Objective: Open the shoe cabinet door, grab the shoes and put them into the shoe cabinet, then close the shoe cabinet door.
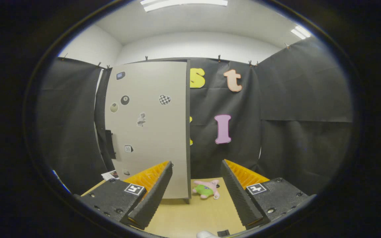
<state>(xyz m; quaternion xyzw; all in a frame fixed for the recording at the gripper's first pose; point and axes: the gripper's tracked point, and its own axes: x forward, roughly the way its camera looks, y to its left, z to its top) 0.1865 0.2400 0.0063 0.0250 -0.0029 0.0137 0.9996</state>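
Note:
The shoe cabinet point(150, 132) stands on the wooden table point(184, 218), beyond my left finger. It shows a tall beige panel with several stickers. A dark handle point(110, 143) sits at the panel's left edge, and a dark edge runs down its right side. I cannot tell whether the door is ajar. My gripper point(196, 165) is open, fingers wide apart with nothing between them, a short way back from the cabinet. A small white rounded thing point(206, 234) peeks in low between the fingers; I cannot tell what it is.
A pink and green plush toy point(207, 190) lies on the table just right of the cabinet's foot, ahead between the fingers. Black cloth walls close in the booth behind and to both sides. A printed card point(110, 174) lies by the cabinet's left foot.

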